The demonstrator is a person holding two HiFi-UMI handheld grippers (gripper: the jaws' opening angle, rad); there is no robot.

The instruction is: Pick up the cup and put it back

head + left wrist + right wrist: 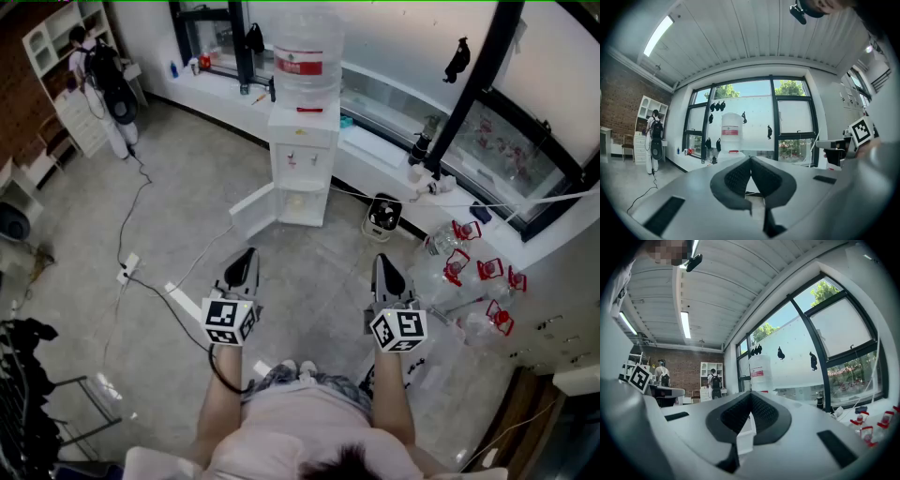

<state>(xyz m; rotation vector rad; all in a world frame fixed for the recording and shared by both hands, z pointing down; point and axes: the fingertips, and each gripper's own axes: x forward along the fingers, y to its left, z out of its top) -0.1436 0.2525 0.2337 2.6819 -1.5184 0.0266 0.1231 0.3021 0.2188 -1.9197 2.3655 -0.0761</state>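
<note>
A white water dispenser (302,150) with a clear bottle (306,47) on top stands on the floor ahead of me. Its lower cabinet door (253,212) hangs open to the left. I cannot make out a cup in any view. My left gripper (246,257) and right gripper (383,264) are held side by side above the floor, well short of the dispenser and pointing at it. The left gripper (750,161) is shut with nothing between its pads. Likewise the right gripper (751,397) is shut and empty. The dispenser (730,136) shows beyond the left jaws, and the dispenser (759,375) beyond the right ones.
Several empty water bottles with red handles (472,270) lie on the floor at the right. A small white fan (382,216) sits beside the dispenser. A power strip with a black cable (127,271) lies at the left. A person with a backpack (108,84) stands far left by white shelves.
</note>
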